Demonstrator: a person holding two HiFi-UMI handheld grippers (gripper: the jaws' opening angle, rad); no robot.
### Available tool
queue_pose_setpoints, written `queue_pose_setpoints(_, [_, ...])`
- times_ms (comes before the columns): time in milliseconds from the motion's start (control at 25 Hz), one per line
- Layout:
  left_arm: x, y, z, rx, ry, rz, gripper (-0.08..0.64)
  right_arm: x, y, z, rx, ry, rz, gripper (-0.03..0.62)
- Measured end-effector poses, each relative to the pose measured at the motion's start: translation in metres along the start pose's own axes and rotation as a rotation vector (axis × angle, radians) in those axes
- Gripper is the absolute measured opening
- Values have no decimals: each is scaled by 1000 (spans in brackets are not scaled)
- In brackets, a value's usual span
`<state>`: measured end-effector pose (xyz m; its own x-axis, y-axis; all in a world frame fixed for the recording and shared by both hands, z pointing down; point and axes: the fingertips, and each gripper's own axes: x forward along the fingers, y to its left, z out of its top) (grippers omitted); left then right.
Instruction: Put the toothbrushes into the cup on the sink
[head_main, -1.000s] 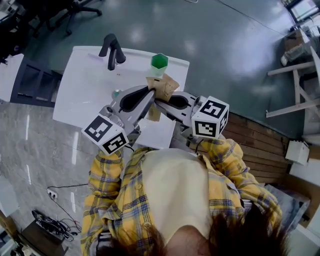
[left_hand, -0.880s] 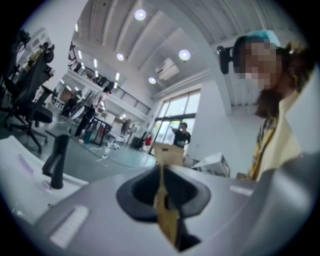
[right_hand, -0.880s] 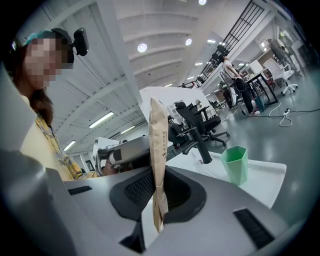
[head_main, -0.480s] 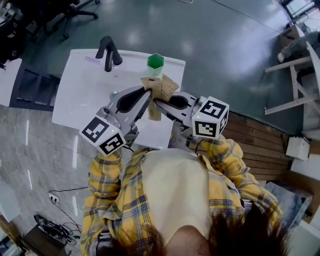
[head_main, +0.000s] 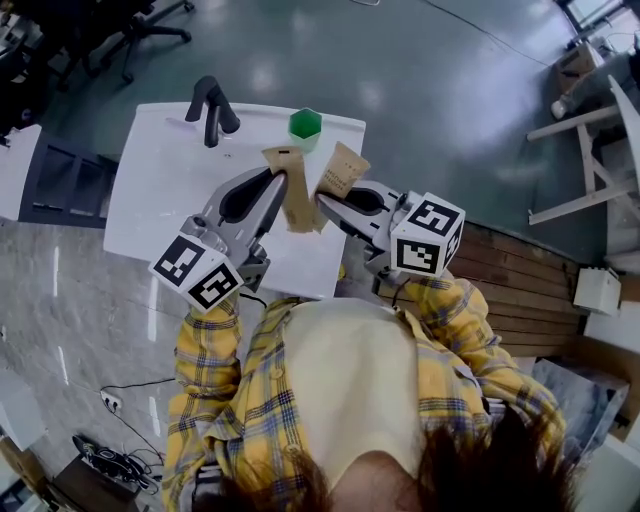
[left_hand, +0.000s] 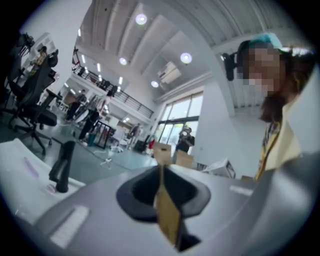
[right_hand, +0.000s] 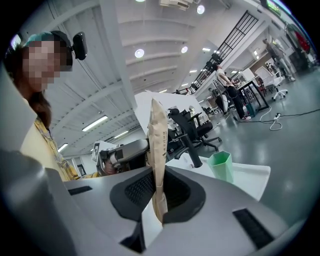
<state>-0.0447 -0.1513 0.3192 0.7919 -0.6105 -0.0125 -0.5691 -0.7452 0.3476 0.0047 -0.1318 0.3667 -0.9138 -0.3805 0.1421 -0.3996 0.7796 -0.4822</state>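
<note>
Holding one brown paper piece in each gripper, above the white sink (head_main: 150, 200).

Sink, left of the head view: black faucet (head_main: 212, 108) at its far edge. The green cup (head_main: 305, 124) stands upright on the far rim, right of the faucet, empty as far as can be seen and apart from both grippers.

Left gripper (head_main: 279, 183): jaws clenched on a brown paper strip (head_main: 292, 195). In the left gripper view the strip stands edge-on between the jaws and sticks out past the tips.

Right gripper (head_main: 325, 203): jaws clamped on a brown paper packet (head_main: 343, 170). It is held upright with its thin edge toward that gripper's camera, and its upper part rises well above the jaws.

Strip and packet sit just beside each other, nearer the person than the cup; cannot tell whether they touch. Packet contents cannot be made out.
</note>
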Motion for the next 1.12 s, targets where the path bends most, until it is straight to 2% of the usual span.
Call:
queue_pose_setpoints(240, [5,12,14,22,-37,39,34,-14,-12,4,6,-25,-56,32])
queue_pose_setpoints(480, [20,21,42,138,-97,91,34,-22,-19,1,14,-26,-80,32])
queue_pose_setpoints(640, [35,28,58,153,-153,113,33,-23,-23,-1,21,-25,-81,32])
queue_pose_setpoints(920, [56,54,78,206,-264,226,34,-25,-24,-9,38,-15,-72,32])
queue_pose_setpoints(1120, [63,73,85,213,-340,286,32,-24,-27,-11,50,-12,-81,32])
